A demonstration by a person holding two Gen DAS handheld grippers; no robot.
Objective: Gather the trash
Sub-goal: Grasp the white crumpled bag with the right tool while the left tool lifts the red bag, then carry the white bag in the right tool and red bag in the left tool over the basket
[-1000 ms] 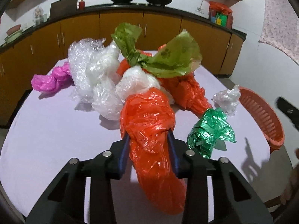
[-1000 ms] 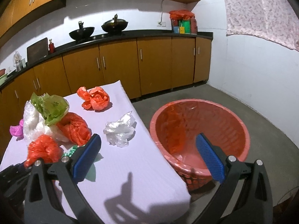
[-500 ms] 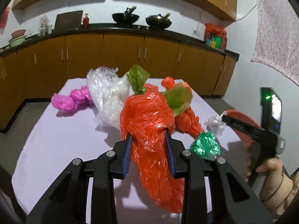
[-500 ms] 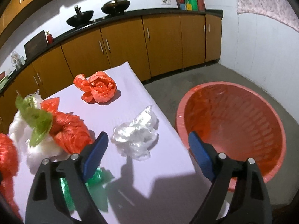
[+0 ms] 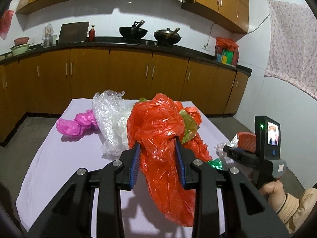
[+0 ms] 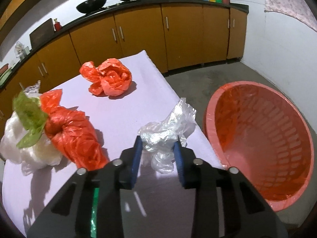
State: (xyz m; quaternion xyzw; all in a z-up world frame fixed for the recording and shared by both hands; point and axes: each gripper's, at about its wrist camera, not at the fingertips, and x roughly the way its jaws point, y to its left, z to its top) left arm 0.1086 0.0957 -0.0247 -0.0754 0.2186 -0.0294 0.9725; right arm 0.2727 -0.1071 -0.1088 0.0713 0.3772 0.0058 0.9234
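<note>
Clear bag (image 6: 166, 130) near table edge (image 6: 178, 99)

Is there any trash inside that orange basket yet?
No, the orange basket shows only its bare slotted wall and floor in the right wrist view.

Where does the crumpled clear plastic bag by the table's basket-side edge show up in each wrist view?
Left wrist: clear plastic bag at right, mostly hidden behind the right gripper.
Right wrist: centre, between the closing pads of the right gripper.
Shared landmark: orange basket beside the table.
</note>
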